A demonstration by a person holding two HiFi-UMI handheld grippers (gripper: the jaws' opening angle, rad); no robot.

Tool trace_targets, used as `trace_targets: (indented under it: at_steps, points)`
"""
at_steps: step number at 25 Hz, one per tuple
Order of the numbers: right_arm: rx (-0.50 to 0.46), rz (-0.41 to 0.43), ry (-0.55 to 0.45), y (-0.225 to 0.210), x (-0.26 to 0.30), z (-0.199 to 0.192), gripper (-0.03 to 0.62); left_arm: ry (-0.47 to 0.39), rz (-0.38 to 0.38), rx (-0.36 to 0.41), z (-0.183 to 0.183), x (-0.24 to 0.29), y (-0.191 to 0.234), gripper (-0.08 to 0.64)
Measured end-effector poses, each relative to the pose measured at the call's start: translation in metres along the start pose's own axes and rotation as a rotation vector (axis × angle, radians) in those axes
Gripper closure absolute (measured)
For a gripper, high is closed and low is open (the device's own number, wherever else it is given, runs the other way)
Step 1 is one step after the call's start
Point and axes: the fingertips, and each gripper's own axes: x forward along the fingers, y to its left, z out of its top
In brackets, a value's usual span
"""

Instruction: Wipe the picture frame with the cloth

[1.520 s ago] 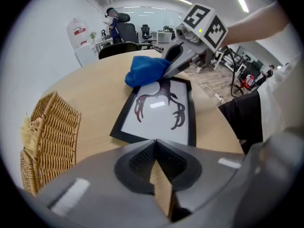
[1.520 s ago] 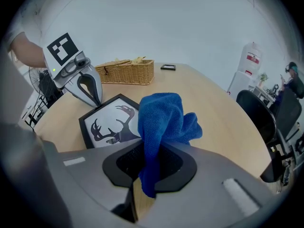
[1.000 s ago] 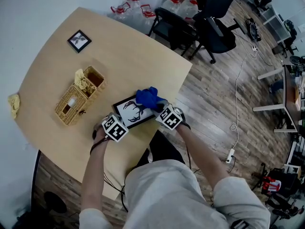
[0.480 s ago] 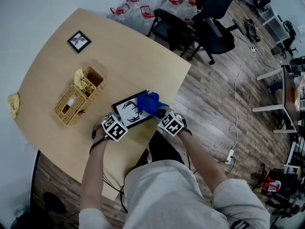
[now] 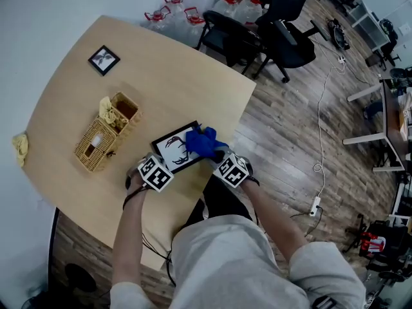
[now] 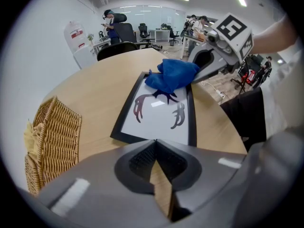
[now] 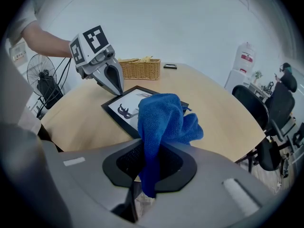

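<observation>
A black picture frame [image 5: 172,149] with an antler print lies flat near the table's front edge. My right gripper [image 5: 217,154] is shut on a bunched blue cloth [image 5: 205,141], which rests on the frame's right part. In the right gripper view the cloth [image 7: 164,120] hangs out from between the jaws over the frame [image 7: 124,109]. My left gripper [image 5: 165,164] is shut with nothing in it. Its tip sits at the frame's near-left edge, which the right gripper view also shows for the left gripper [image 7: 114,82]. In the left gripper view the frame [image 6: 159,118] lies just ahead of the jaws.
A wicker basket [image 5: 106,134] holding a yellow cloth stands left of the frame. A small framed picture [image 5: 103,59] lies at the far side of the wooden table [image 5: 187,82]. Another yellow cloth [image 5: 19,145] lies at the left edge. Office chairs [image 5: 257,34] and water bottles [image 5: 174,8] stand beyond.
My right gripper and the blue cloth have slid a little across the frame toward the person. The left gripper has stayed at the frame's edge.
</observation>
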Motion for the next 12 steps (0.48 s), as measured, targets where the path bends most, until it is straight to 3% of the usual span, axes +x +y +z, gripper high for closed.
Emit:
trace_targets:
  at_steps: [12]
  points:
    - [-0.038, 0.066, -0.029, 0.052, 0.015, 0.020, 0.545, 0.002, 0.003, -0.007, -0.001, -0.001, 0.001, 0.506]
